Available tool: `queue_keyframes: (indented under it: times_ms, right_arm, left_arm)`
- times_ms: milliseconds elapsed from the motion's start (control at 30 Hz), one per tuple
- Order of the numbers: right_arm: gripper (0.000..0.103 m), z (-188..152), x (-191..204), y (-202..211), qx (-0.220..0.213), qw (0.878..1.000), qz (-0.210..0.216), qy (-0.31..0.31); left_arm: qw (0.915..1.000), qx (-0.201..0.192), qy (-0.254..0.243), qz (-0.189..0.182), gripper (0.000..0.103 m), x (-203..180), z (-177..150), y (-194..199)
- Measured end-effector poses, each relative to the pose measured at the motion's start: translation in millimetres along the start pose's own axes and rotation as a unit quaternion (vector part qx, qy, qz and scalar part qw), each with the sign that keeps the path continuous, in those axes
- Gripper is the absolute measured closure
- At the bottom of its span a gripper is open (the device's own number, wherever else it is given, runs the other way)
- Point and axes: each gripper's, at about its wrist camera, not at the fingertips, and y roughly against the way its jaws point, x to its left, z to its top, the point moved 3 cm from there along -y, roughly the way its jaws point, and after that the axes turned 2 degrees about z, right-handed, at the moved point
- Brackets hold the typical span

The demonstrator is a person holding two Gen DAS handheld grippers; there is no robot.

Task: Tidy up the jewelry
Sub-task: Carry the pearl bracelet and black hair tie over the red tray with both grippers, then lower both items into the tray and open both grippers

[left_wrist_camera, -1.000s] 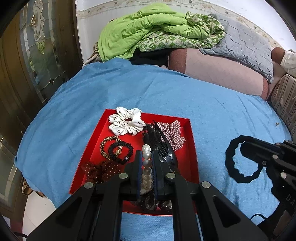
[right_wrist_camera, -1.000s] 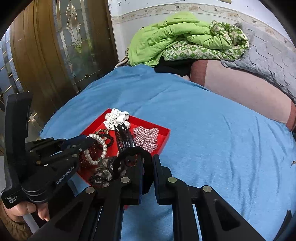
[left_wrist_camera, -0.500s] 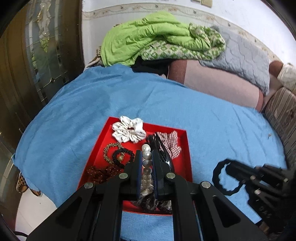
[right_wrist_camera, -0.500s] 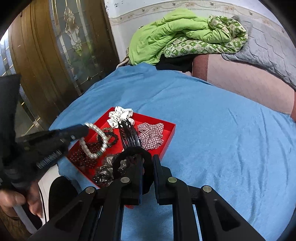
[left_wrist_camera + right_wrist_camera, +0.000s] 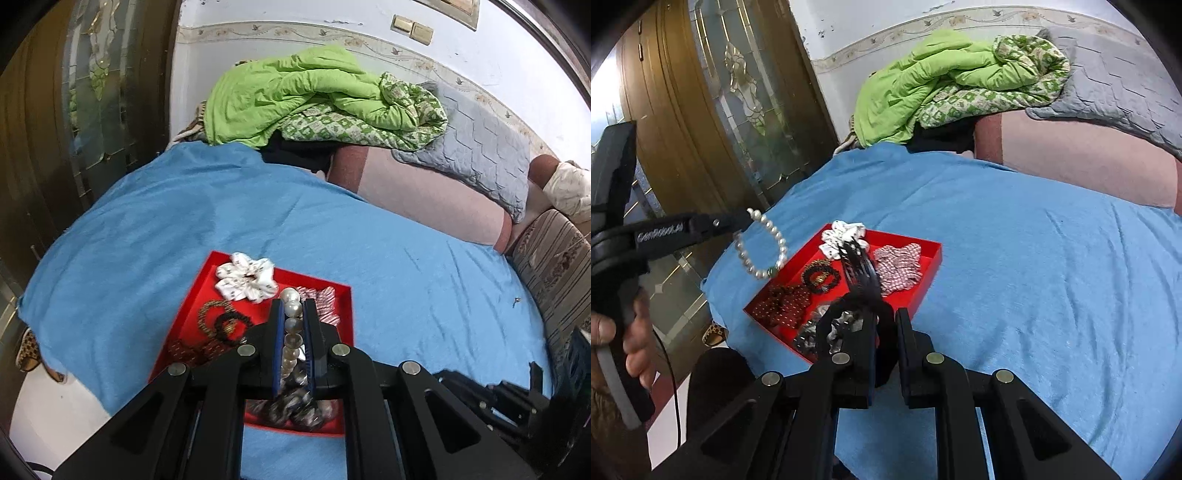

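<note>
We hold a pearl bracelet [image 5: 292,325] and a black scrunchie [image 5: 882,332] up above the red tray [image 5: 345,332] on the bed.

Our left hand-held gripper [image 5: 293,314] is clamped on the pearl bracelet, which in the right wrist view hangs as a loop [image 5: 761,245] off the tray's left edge. Our right hand-held gripper [image 5: 886,325] has its left finger threaded through the black scrunchie, and its jaws stand slightly apart. In the tray lie a white dotted scrunchie [image 5: 245,277], a red checked scrunchie [image 5: 897,264], a black comb clip [image 5: 857,266], a dark beaded bracelet [image 5: 820,277], a red dotted scrunchie [image 5: 783,304] and a grey patterned scrunchie [image 5: 295,408]. The tray rests on a blue bedsheet [image 5: 184,221], with a green quilt [image 5: 295,92] heaped by the wall.
</note>
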Motion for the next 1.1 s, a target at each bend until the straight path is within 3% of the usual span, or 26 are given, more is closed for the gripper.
queue_keyframes:
  times_ms: [233, 600, 867, 1100]
  right_arm:
    - [0.091, 8, -4, -16, 0.008, 1.000, -0.022, 0.005]
    - [0.091, 45, 13, -52, 0.027, 0.997, -0.055, 0.039]
    - [0.091, 74, 22, -72, 0.013, 0.997, -0.065, 0.045]
    - [0.091, 61, 20, -103, 0.042, 0.997, -0.054, 0.023]
  left_arm:
    - [0.9994, -0.010, -0.018, -0.027, 0.094, -18, 15, -36]
    - [0.9957, -0.065, -0.064, -0.015, 0.094, -18, 32, -66]
    - [0.9982, -0.057, -0.006, -0.017, 0.093, 30, 33, -80]
    - [0.9985, -0.048, 0.027, -0.010, 0.094, 58, 29, -87]
